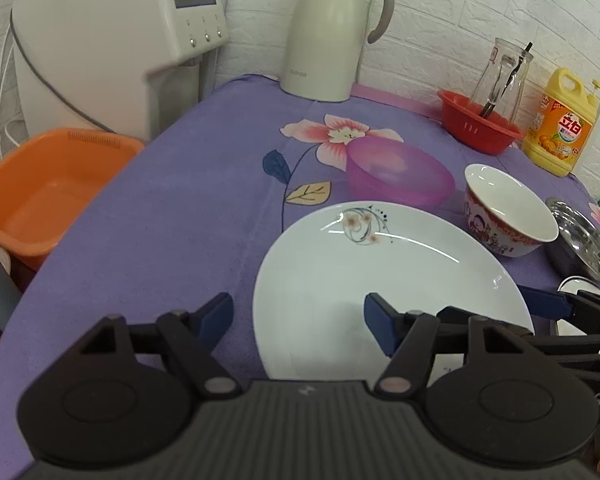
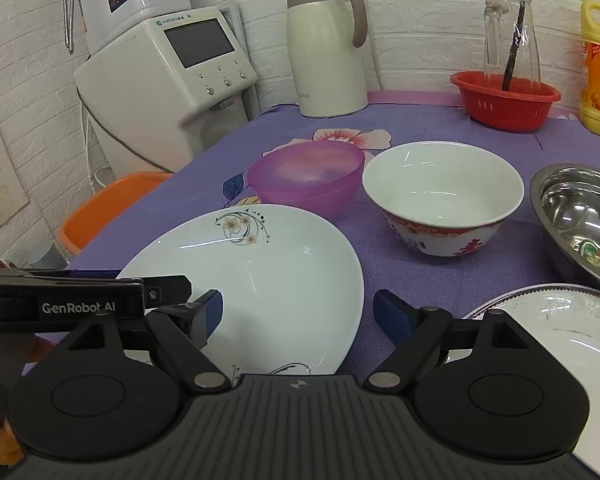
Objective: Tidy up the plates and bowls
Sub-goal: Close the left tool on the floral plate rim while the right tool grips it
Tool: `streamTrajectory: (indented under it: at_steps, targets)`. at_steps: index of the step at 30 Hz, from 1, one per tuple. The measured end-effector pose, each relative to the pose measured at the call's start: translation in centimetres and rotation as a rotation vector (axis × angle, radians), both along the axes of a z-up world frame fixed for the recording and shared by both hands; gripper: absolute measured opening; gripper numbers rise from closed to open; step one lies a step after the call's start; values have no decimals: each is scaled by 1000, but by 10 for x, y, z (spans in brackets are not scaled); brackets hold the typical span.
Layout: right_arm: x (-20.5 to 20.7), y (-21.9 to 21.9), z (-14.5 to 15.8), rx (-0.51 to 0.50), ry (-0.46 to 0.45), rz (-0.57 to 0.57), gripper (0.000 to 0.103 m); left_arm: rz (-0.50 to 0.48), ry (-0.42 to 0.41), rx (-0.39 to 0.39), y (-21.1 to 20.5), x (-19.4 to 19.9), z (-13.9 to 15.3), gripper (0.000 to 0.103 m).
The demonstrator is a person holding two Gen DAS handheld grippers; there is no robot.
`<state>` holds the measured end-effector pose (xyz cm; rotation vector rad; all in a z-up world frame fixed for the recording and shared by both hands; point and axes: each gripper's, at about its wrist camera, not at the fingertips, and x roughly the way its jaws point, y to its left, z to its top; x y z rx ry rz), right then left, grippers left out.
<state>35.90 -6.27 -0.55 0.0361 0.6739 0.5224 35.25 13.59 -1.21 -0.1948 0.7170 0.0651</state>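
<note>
My left gripper [image 1: 298, 320] and right gripper [image 2: 298, 312] are both wide apart over the big white plate [image 2: 276, 280] on the purple desk [image 1: 160, 220]. I think neither touches it. The pink bowl [image 2: 306, 178] and white bowl [image 2: 444, 196] sit just behind.

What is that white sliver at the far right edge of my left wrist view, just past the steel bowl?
Observer: It is a second white plate with a beaded rim, lying on the cloth in front of the steel bowl.
Operator: Is anything inside that bowl? I only see part of it.
Observer: There is a sticker on its inner floor.
Operator: And is the right tool open or shut?
Observer: The right tool is open and holds nothing. One finger is over the flower-print plate, and the other is beyond the plate's right rim, above the cloth.
</note>
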Motion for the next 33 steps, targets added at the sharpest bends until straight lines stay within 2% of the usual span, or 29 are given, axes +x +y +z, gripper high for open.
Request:
streamTrajectory:
  at_steps: [4,8,14,17,22,26,33]
  targets:
    - [2,7,-3,-20,26,71,103,1,7,25,2,1,-6,67]
    - [-1,16,-7,-111,10,137,103,-28,4,37,1,1,-6,67]
    - [-1,15,-7,-107,5,128,103,-42,1,44,-1,3,-6,67]
    - [-2,14,-7,-116,-2,112,103,-91,5,62,-8,2,-4,61]
    - [-5,15,-7,-122,-17,69,103,-80,36,53,-12,3,-1,58]
    - [-6,12,-2,-102,-18,49,103,-75,13,62,-14,1,8,58]
    - [-20,7,20,-65,-78,24,103,-68,-28,57,-16,-8,33,58]
